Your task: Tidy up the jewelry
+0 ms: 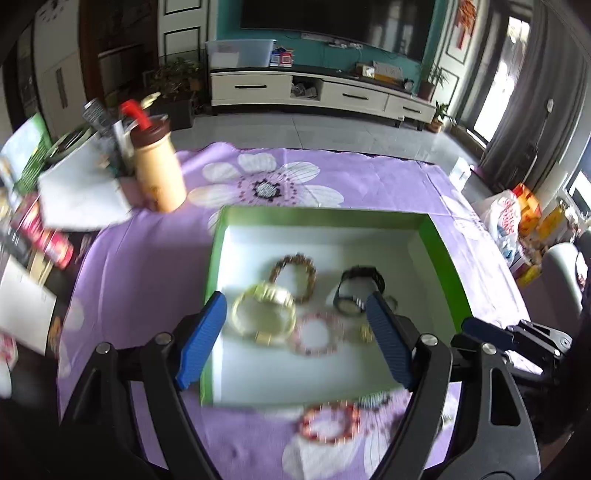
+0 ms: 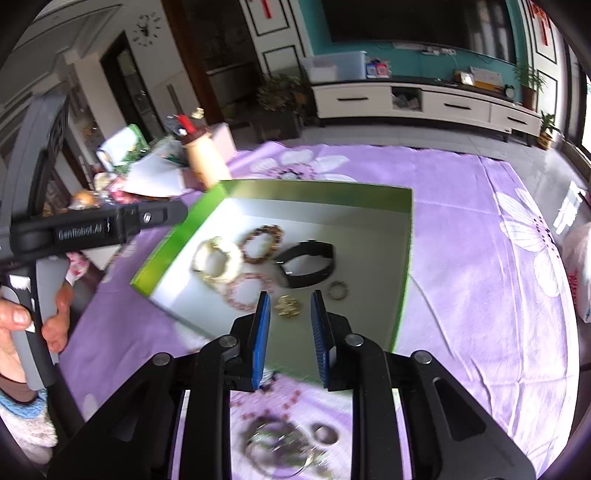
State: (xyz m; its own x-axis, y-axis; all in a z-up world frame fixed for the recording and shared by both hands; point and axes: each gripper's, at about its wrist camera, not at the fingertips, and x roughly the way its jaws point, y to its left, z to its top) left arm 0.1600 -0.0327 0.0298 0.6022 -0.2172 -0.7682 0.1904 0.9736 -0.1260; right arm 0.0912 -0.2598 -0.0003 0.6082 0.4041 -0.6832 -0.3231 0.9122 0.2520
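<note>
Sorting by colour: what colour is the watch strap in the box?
Black: the black-strapped wristwatch shows best in the right wrist view.

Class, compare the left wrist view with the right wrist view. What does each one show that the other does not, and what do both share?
Only the left wrist view shows the red beaded bracelet lying on the purple cloth in front of the box, and the right gripper from the side.

Only the right wrist view shows the wall clock, the person's left hand, and a silvery tangle of rings on the cloth.

Both show the green box holding a black watch, a gold bracelet and a brown beaded bracelet.
</note>
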